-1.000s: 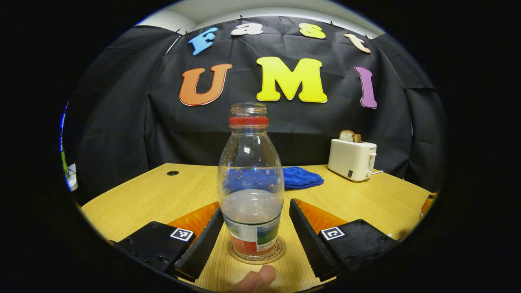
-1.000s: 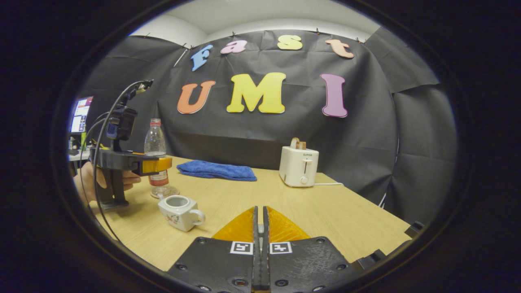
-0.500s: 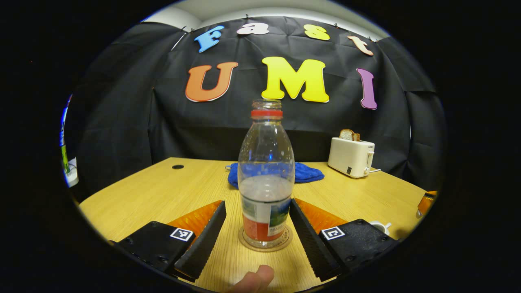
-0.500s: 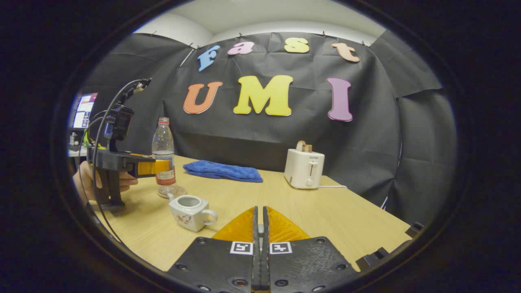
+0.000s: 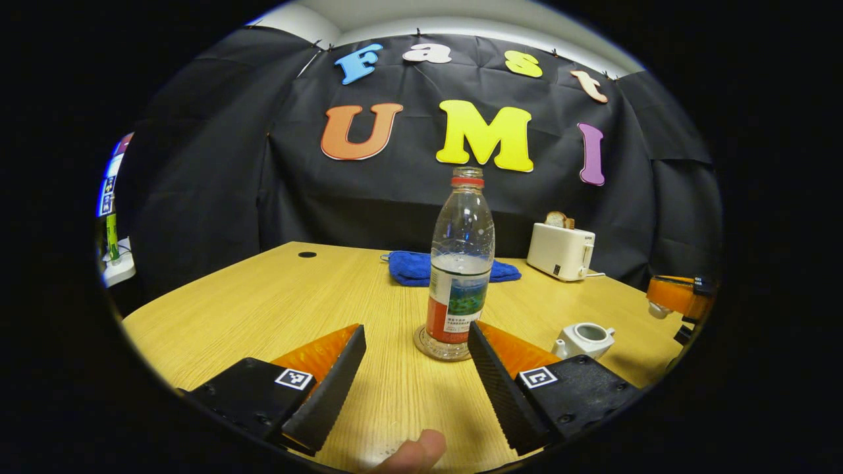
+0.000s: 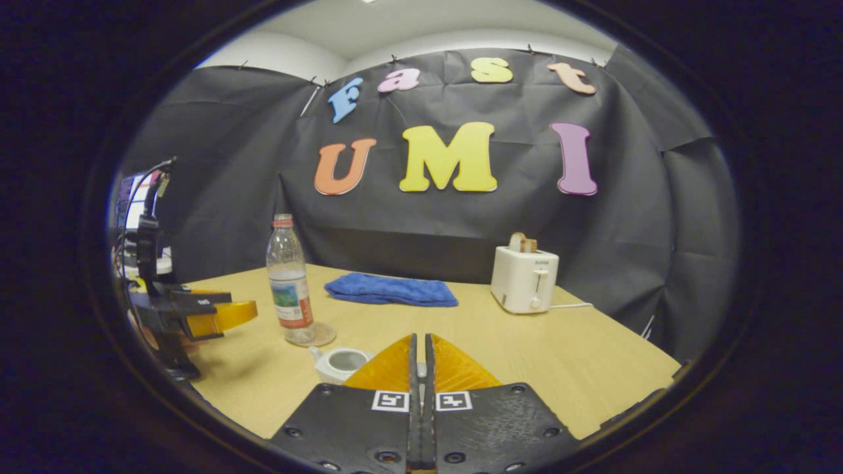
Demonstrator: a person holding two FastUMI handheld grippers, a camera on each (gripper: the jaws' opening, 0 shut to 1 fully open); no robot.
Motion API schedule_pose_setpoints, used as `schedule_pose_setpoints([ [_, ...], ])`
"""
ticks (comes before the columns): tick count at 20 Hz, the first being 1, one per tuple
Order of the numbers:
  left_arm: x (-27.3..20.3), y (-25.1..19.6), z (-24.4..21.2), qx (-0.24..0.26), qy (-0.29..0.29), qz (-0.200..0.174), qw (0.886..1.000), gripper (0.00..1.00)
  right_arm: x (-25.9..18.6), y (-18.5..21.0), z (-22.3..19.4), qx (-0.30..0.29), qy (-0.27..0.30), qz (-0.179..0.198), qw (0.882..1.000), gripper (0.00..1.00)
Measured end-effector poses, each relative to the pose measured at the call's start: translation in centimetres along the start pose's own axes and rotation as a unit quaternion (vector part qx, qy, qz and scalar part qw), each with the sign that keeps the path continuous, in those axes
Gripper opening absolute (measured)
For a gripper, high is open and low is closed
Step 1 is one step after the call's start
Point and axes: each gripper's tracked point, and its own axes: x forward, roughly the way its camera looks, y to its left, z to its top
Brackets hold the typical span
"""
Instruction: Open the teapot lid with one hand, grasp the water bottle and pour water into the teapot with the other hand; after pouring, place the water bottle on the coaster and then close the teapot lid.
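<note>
My left gripper (image 5: 416, 359): fingers spread wide, gripping nothing, apart from the water bottle (image 5: 461, 263).
My right gripper (image 6: 419, 368): fingers pressed together; whether anything sits between them I cannot tell.
Water bottle: upright on the coaster (image 5: 440, 347), uncapped, partly filled, just ahead of my left fingertips.
Teapot (image 5: 583, 339): lidless, on the table (image 5: 263, 309), right of the bottle.
Blue cloth (image 6: 391, 290): flat behind the bottle.
Toaster (image 6: 524, 280): far right, bread in slot.

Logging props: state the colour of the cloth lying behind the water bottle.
The folded cloth is blue, clearest in the right gripper view.
</note>
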Motion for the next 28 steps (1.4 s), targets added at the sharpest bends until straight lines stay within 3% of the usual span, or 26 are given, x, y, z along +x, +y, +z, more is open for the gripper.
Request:
schedule_pose_setpoints([
  [7,-5.1,2.8,0.2,0.011,-0.014,0.048,0.999,0.98,4.2,4.7,0.5,0.026,0.018,0.104,0.994,0.00],
  [10,-6.8,2.5,0.9,0.007,-0.024,0.044,0.999,0.97,5.3,6.4,-0.3,0.033,0.029,0.136,0.990,0.01],
  [15,-7.9,1.5,2.3,0.024,-0.039,0.032,0.998,0.97,6.0,6.5,-2.1,0.029,0.041,0.133,0.990,0.01],
  [24,-8.2,1.5,1.4,0.030,-0.014,0.032,0.999,0.97,6.7,6.8,-3.4,0.033,0.057,0.122,0.990,0.01],
  [27,-8.3,2.0,1.2,0.027,-0.005,0.039,0.999,0.98,6.4,6.6,-3.3,0.033,0.050,0.114,0.992,0.04],
  [28,-8.5,2.2,1.2,0.030,-0.005,0.043,0.999,0.98,6.1,6.2,-3.2,0.035,0.049,0.109,0.992,0.11],
])
